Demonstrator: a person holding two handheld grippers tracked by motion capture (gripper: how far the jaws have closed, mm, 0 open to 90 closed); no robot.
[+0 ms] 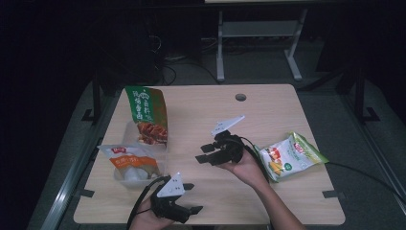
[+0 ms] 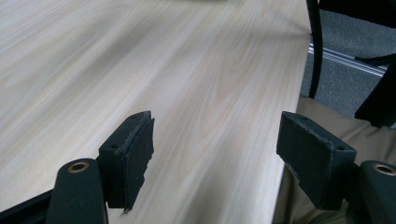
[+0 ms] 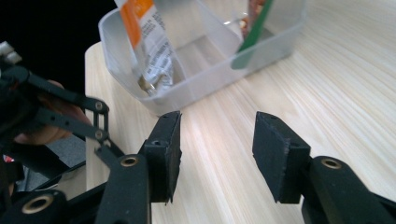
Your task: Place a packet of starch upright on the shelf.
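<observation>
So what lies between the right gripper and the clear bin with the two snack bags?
Nothing: in the right gripper view, bare wooden table runs from the open right gripper to the clear bin. The high view shows that same stretch bare.

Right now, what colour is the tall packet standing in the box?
Green tall packet with white writing, clearest in the high view.

Large white Chinese characters run down the green snack bag (image 1: 146, 115) standing in the clear plastic bin (image 1: 125, 178); they and the print on the other packets are too small to read.
</observation>
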